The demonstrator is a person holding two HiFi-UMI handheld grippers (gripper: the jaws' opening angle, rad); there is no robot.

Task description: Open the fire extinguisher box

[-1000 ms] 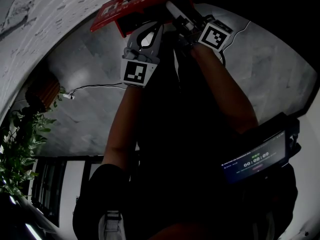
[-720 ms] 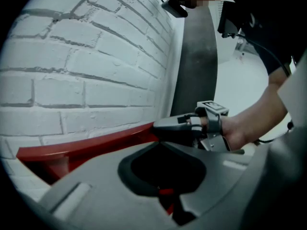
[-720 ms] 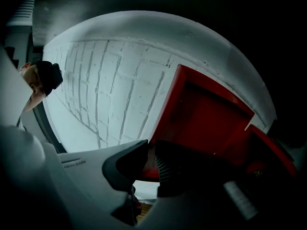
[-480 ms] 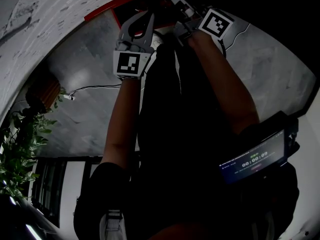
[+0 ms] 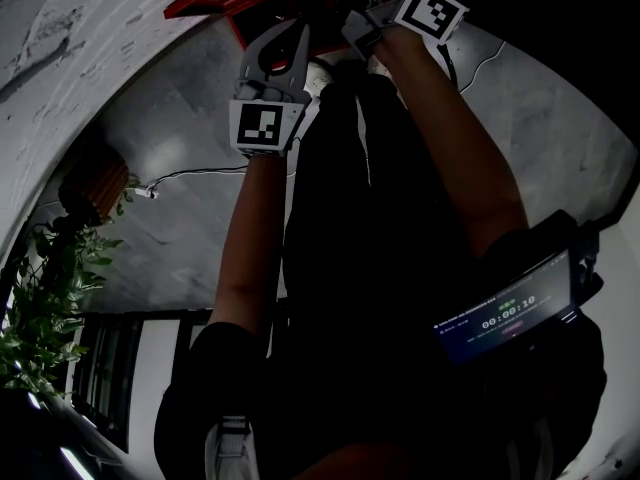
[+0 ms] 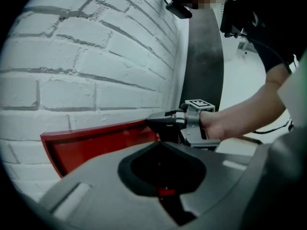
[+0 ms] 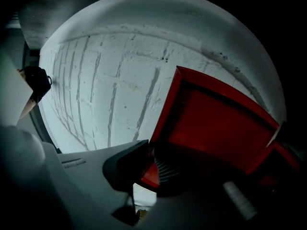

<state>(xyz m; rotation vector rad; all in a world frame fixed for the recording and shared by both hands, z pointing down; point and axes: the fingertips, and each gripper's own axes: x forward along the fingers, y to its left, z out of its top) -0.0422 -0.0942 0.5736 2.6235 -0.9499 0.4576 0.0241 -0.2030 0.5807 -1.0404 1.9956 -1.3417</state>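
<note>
Eyes on the red metal fire extinguisher box (image 7: pixel 216 128), mounted low on the white painted brick wall (image 6: pixel 86 71), its framed front panel already angled a little off the bricks. The right gripper (image 7: pixel 149 169) has the panel's near red lip between its fingers, which have just been closing and now pinch it, dark pad on one side and ridged pad on the other. The left gripper (image 6: pixel 165 176) sits just beside, fingers narrow; a red sliver shows in the seam, and I can't tell whether they nip it or it is only seen through the gap. To do this well, I'd say keep that right pinch deep on the lip, swing along the panel's own arc instead of tugging straight out, and let the left one steady the box, not fight the pull. The thin edge could slip out, so go slow and even. The right gripper view alone shows the bite on the lip. The left gripper view gives the side-on picture, with the hand behind the right gripper and the panel standing off the wall. The head view crops the box at its top edge but adds both forearms, the grey tiled floor (image 5: pixel 170 168) and a green leafy plant (image 5: pixel 50 288).
</note>
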